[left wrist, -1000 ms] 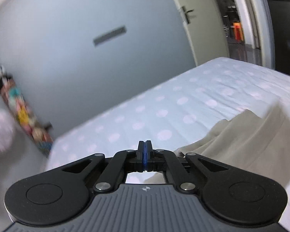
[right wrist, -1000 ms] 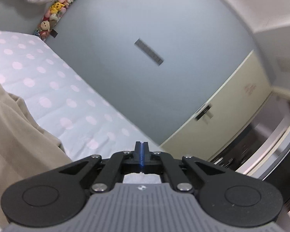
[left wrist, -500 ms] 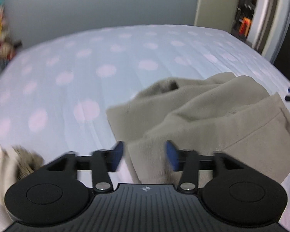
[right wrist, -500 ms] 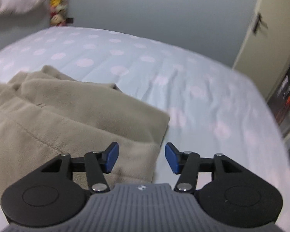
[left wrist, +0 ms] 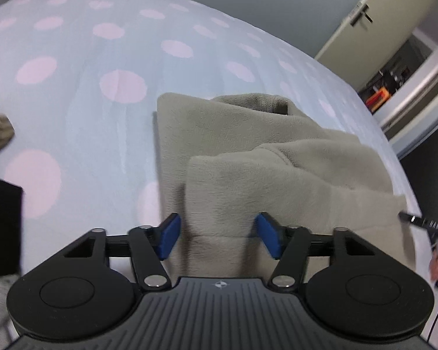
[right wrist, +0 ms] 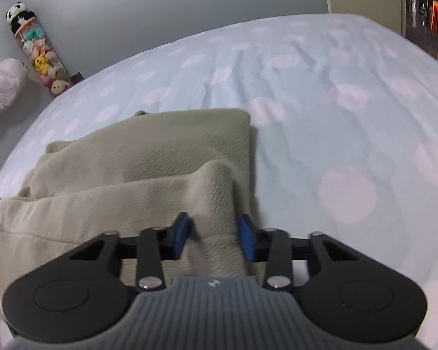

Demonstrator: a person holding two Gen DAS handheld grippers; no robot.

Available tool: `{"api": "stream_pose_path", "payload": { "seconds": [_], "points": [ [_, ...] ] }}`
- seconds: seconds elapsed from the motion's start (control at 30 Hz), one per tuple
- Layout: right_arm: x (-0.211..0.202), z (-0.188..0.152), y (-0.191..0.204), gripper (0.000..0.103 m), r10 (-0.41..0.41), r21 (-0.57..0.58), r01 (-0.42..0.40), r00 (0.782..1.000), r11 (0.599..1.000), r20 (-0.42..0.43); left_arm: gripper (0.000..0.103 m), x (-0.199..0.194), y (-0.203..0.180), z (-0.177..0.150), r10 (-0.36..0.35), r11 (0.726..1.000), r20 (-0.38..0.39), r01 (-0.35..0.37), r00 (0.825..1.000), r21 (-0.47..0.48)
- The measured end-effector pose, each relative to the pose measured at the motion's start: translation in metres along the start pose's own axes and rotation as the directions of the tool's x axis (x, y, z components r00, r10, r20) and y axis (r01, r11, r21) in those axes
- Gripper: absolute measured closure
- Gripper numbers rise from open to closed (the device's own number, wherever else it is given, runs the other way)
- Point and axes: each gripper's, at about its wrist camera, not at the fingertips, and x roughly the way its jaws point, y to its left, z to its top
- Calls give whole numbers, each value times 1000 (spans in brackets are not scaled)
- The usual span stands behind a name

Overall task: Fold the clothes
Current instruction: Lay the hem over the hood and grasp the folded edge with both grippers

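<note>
So there's 1 beige fleece garment [left wrist: 277,157] bunched on the polka-dot bed [left wrist: 87,110]. 2 grippers: left gripper [left wrist: 218,234] spread wide over its near edge, right gripper [right wrist: 213,236] parted around a raised fold.

Beige fleece garment [left wrist: 277,180] rumpled in soft folds on the dotted bedsheet, near edge reaching between the spread jaws of both tools, bulk lying just ahead of them, upper layer overlapping a flatter one
</note>
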Motion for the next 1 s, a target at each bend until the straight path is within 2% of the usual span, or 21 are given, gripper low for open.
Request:
{"api": "stream_pose_path", "payload": {
  "seconds": [0.13,0.33,0.5,0.77,0.93,1.0],
  "points": [
    [-9,-4,17,79,-27,-43,29,999,999,37,78,-10,-12,-5,39,999,51,-40,998,2],
    [-53,-6,42,84,-30,-121,46,991,992,128,88,-49,-35,-9,26,999,125,-31,992,42],
    [-101,-10,61,85,-10,-172,46,979,984,203,90,-88,-63,-15,24,992,185,-47,982,119],
    [-173,-8,80,85,-22,-214,94,948,972,318,91,-152,-95,-15,-8,977,284,-52,959,205],
    [-199,9,88,86,-41,-217,134,922,967,384,91,-174,-109,2,-12,969,342,-74,940,237],
    [-195,22,90,86,-51,-222,150,916,963,397,91,-176,-115,12,-10,964,360,-87,933,252]
  ]
}}
